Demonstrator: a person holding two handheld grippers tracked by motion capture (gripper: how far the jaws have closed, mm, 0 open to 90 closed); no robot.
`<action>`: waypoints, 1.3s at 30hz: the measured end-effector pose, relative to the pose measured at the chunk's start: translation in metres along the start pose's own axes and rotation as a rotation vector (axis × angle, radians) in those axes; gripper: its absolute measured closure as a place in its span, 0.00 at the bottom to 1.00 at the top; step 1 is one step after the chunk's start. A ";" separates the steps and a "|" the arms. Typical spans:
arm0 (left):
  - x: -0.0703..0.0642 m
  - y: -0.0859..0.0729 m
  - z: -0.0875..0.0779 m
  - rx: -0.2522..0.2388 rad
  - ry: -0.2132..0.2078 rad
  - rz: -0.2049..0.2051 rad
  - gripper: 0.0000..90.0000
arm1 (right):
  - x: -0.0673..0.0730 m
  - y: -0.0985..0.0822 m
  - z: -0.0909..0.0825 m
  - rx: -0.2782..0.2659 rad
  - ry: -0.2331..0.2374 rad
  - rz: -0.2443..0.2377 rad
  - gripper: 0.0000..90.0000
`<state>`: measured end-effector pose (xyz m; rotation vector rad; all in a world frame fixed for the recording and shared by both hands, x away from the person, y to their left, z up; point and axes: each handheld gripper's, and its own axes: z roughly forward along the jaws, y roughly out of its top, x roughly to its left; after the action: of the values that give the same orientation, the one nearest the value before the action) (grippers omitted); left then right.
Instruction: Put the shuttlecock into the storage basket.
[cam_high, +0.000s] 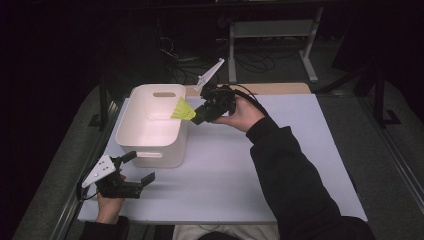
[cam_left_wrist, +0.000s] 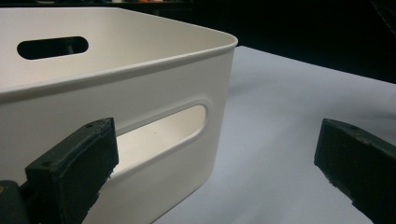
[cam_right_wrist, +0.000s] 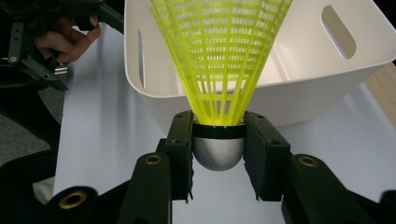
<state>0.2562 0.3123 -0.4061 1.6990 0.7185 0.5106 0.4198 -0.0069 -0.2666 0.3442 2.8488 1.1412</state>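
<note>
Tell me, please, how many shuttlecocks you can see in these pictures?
1. The yellow shuttlecock is clamped by its grey base in the right gripper, at the rim of the white bin. The bin's near inside wall is hidden from view.

The person's right gripper (cam_high: 196, 116), held in a hand at the upper centre of the high view, points toward the left of the frame with its jaws clamped tight, the dark-sleeved forearm running in from the bottom right. The left gripper (cam_high: 141, 167), held in a hand at the lower left of the frame, lies low with its jaws spread wide apart, angled toward the upper right.
</note>
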 end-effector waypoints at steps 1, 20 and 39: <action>0.000 0.000 0.000 0.000 0.000 0.000 0.00 | 0.000 0.001 0.000 0.000 0.002 0.000 0.70; 0.000 0.000 0.000 0.000 0.000 0.002 0.00 | -0.002 0.017 0.019 -0.008 0.045 -0.022 0.70; 0.000 0.000 -0.001 0.002 0.000 0.003 0.00 | 0.001 0.037 0.035 0.015 0.067 -0.052 0.70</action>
<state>0.2559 0.3132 -0.4057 1.7019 0.7167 0.5120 0.4305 0.0430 -0.2669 0.2351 2.9066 1.1434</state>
